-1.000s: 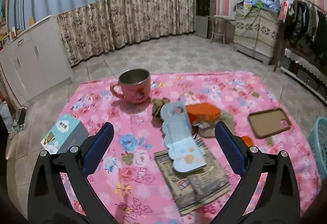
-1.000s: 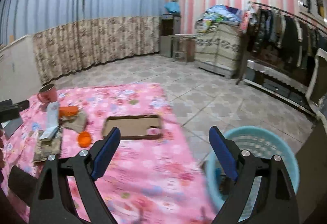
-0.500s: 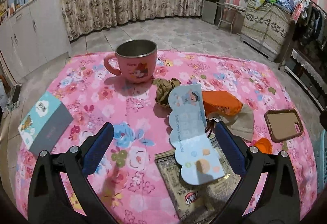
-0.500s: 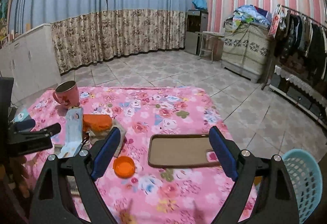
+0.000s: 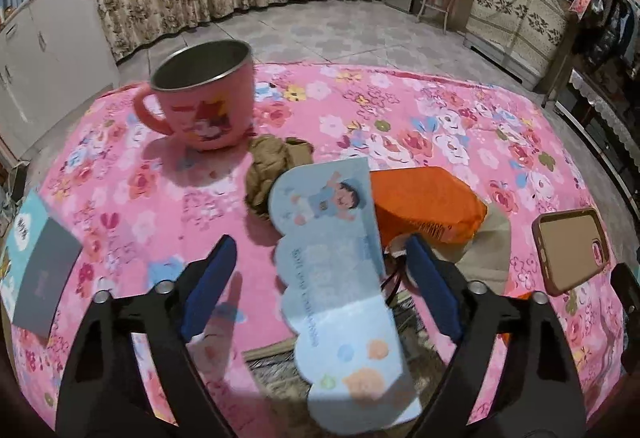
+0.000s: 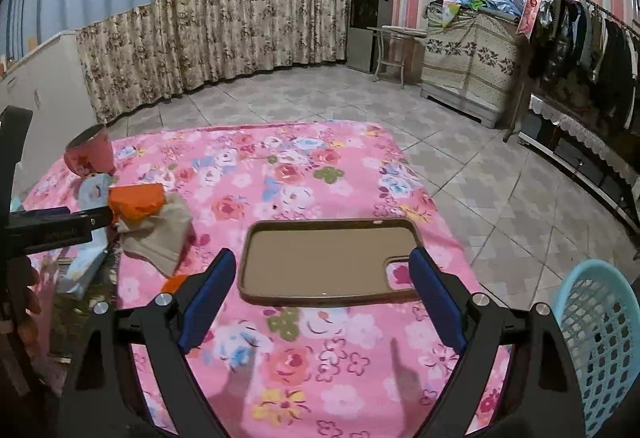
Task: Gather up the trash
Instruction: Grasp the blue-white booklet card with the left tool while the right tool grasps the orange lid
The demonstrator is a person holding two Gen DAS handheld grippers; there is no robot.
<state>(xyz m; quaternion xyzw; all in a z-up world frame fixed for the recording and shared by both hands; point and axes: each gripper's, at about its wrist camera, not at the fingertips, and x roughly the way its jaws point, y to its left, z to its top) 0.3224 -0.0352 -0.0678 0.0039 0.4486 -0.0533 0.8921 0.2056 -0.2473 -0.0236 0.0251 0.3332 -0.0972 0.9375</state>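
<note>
Left wrist view: left gripper (image 5: 318, 270) w/ jaws wide apart, nothing between the pads, low over blue card (image 5: 336, 278) lying on a brown wrapper (image 5: 272, 362). Crumpled brown paper (image 5: 268, 166) just behind card, beside pink mug (image 5: 204, 102); orange packet (image 5: 424, 206) touching card's right edge. Right gripper (image 6: 322, 292) also spread, empty, above phone case (image 6: 324, 262) on pink tablecloth (image 6: 280, 174). Blue basket (image 6: 600, 330) off table's right edge.

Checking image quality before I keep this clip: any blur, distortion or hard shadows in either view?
Left wrist view: pink mug and blue card look softly blurred; dark vignette at the corners. Right wrist view: sharper; fisheye bends the curtain line and floor tiles; two soft shadows of the jaws fall on the floral tablecloth.
</note>
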